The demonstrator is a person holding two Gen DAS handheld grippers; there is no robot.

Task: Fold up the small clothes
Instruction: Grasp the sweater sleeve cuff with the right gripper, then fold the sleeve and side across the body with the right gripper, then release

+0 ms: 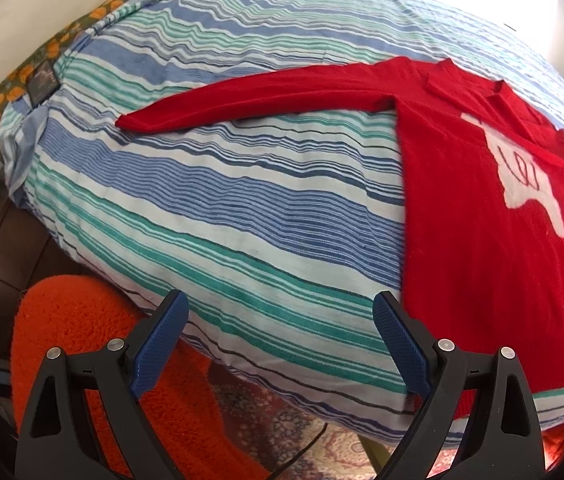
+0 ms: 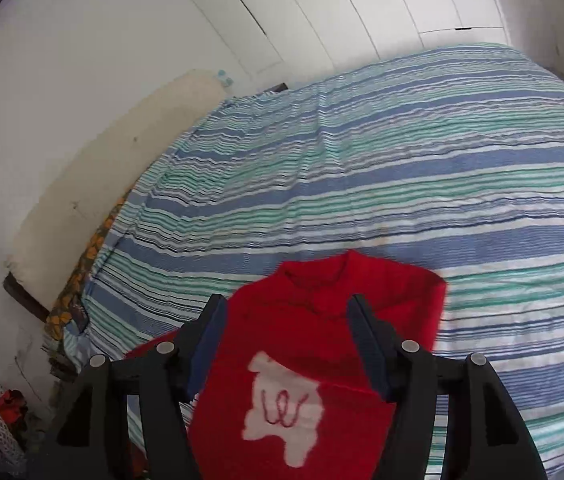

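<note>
A red sweater (image 1: 482, 216) with a white patch on its chest lies flat on the striped bedspread (image 1: 242, 184). One long sleeve (image 1: 250, 100) stretches out to the left; the other sleeve is folded across the chest. My left gripper (image 1: 280, 306) hovers open over the bed's near edge, left of the sweater's hem, with nothing between its blue pads. In the right wrist view my right gripper (image 2: 286, 308) stands open above the sweater (image 2: 322, 320), near the collar, and its fingers hold no cloth.
An orange shaggy rug (image 1: 82, 328) and a patterned carpet (image 1: 282, 432) lie on the floor below the bed edge. A floral pillow (image 1: 42, 64) and cream headboard (image 2: 102, 172) are at the bed's left end. White wardrobe doors (image 2: 362, 8) stand behind.
</note>
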